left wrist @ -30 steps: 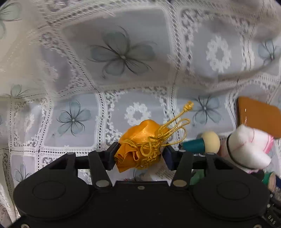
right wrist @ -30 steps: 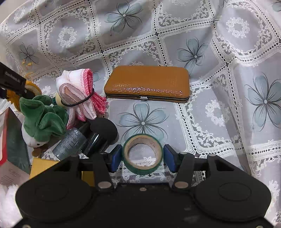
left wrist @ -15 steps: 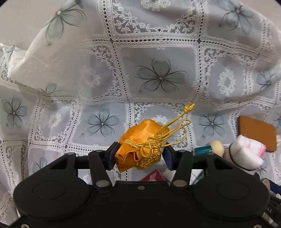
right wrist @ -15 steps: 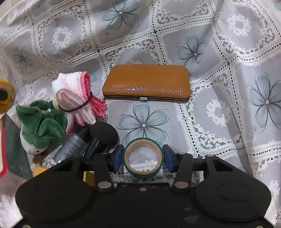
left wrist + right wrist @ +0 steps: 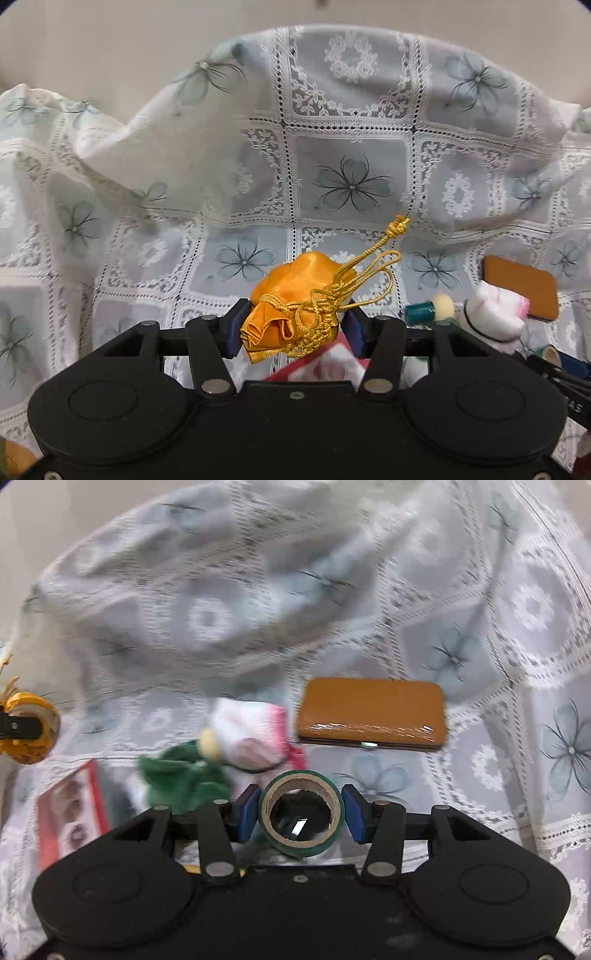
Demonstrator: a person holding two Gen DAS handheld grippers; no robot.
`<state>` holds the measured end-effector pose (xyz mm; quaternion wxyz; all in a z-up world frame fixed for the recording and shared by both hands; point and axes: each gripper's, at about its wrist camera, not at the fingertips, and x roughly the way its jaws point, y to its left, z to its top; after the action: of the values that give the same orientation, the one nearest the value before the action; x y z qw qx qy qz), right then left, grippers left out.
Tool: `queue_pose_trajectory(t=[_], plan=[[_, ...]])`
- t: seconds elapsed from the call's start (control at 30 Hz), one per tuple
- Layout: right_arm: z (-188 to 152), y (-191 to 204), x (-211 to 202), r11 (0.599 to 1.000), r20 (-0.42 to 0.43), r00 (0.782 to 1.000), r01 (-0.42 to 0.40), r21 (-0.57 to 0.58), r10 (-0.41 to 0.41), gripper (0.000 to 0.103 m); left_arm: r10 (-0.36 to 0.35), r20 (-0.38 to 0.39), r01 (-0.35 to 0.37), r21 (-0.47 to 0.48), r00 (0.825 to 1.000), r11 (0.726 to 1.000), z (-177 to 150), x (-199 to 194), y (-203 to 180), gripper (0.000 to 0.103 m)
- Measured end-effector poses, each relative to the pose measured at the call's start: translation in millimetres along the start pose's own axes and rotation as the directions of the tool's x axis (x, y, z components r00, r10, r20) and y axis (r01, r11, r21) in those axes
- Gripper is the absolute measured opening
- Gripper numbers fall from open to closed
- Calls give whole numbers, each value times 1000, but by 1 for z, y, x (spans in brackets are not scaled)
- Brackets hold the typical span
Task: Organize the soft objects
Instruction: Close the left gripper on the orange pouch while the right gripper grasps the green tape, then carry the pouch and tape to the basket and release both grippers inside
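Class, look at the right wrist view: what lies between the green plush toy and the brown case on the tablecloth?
In the right wrist view, a white-and-pink rolled cloth bound by a black band lies between the green plush toy and the brown case.

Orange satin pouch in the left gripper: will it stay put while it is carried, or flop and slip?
The orange satin pouch looks crumpled and limp, so it will probably sag rather than hold its shape. Its shiny fabric may be slippery, though the left gripper pinches it at the gathered neck, which should help. The loose gold cord sticks out and could snag.
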<state>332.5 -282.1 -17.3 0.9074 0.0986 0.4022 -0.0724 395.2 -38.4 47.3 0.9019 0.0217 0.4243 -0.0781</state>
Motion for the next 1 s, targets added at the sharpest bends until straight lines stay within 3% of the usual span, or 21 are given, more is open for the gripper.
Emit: queue_pose_trajectory(t=[0.4, 0.67, 1.0], plan=[[-42, 42, -73, 990, 20, 993, -116, -85, 119, 47, -65, 51, 65, -7, 997, 998, -55, -83, 11, 51], [-90, 42, -135, 980, 26, 985, -167, -109, 171, 47, -96, 72, 95, 20, 993, 995, -107, -139, -2, 52], [-152, 34, -205, 980, 29, 985, -169, -108, 173, 47, -121, 31, 119, 51, 992, 992, -179, -180, -17, 52]])
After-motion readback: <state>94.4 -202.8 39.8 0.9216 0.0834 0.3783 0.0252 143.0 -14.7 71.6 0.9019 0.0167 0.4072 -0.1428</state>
